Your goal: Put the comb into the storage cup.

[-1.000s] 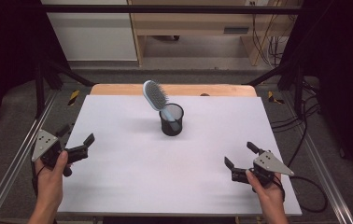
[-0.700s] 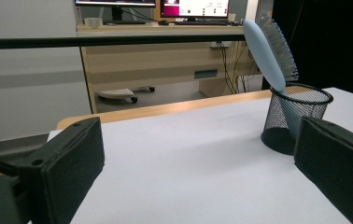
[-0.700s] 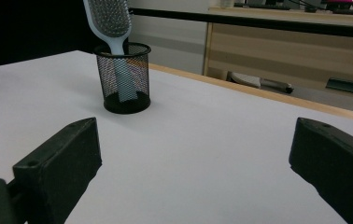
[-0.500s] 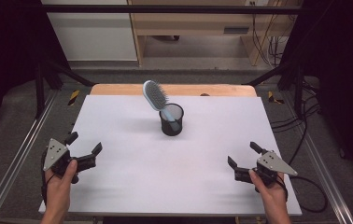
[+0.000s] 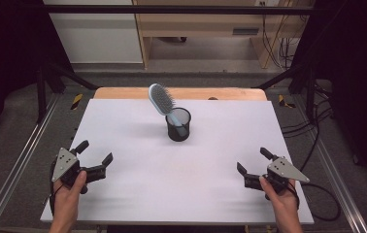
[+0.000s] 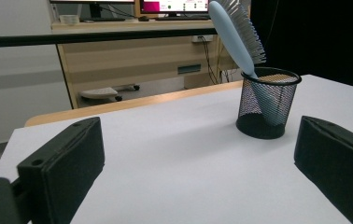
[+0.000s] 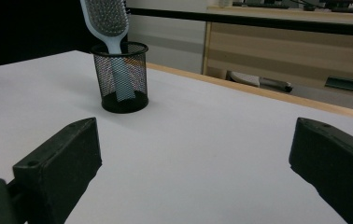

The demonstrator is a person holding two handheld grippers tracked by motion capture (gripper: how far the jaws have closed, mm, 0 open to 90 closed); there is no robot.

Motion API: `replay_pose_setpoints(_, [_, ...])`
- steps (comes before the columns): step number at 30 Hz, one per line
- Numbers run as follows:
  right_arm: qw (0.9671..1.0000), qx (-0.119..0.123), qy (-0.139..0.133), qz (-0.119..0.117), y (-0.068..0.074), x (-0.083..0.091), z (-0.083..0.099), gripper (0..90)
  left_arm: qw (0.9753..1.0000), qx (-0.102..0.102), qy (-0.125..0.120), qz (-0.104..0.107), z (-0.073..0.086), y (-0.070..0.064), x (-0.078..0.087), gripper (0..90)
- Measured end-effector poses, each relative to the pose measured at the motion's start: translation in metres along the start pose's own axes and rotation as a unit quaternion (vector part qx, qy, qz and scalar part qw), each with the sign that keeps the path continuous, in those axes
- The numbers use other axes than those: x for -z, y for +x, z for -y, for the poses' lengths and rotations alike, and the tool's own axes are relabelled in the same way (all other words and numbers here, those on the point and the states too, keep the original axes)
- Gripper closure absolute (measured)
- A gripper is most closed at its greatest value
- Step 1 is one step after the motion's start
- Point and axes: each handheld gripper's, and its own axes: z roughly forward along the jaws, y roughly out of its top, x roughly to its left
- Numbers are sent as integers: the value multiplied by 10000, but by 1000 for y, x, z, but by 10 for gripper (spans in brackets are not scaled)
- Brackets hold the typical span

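Hairbrush point(image 5: 160, 98) tilted in mesh cup point(image 5: 178, 124) on white table point(image 5: 123, 131); both grippers' jaws spread

Hairbrush point(image 5: 162, 100) in cup point(image 5: 178, 124), mid-table point(image 5: 123, 194).

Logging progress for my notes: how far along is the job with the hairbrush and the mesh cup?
Done: the hairbrush stands handle-down in the mesh cup, leaning over its rim. In hand: nothing; the left tool and right tool are open and apart from the cup, near the table's front corners. Left: apparently nothing, unless the brush must come out.
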Motion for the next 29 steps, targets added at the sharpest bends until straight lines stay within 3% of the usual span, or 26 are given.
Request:
replay_pose_setpoints(20, [9997,-157,-34,-157,2,-8,4,25,9995,2,25,309,6,-17,-3,16])
replay_pose_setpoints(25, [9997,-138,-52,-186,4,-11,5,25,9998,-13,-109,165,4,-15,-2,15])
replay_pose_setpoints(29, [9998,-125,-92,-152,3,-12,5,24,9995,146,-282,25,2,-9,0,15])
